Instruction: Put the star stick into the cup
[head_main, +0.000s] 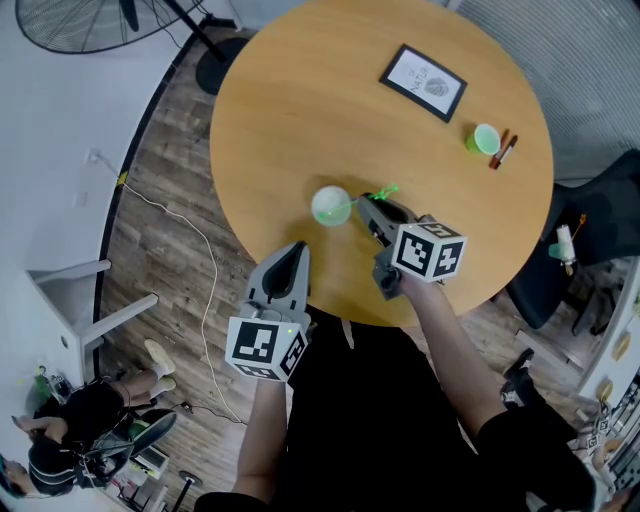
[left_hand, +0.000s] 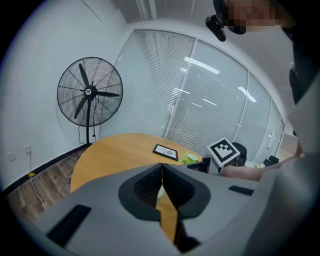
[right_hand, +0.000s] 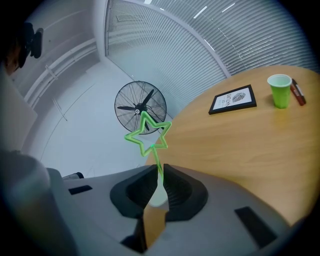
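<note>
A pale cup (head_main: 330, 206) stands upright on the round wooden table (head_main: 300, 110), near its front. My right gripper (head_main: 366, 207) is just right of the cup, shut on the green star stick (head_main: 384, 191). In the right gripper view the star (right_hand: 148, 134) rises above the jaws and the stick passes down between them toward the cup (right_hand: 158, 196). The stick's lower end reaches the cup's mouth; I cannot tell how deep it sits. My left gripper (head_main: 291, 262) hovers at the table's near edge, below and left of the cup, shut with nothing in it.
At the table's far right are a green cup (head_main: 486, 138) and two markers (head_main: 503, 150). A framed picture (head_main: 423, 82) lies at the back. A standing fan (left_hand: 90, 96) is on the floor to the left, an office chair (head_main: 590, 230) to the right.
</note>
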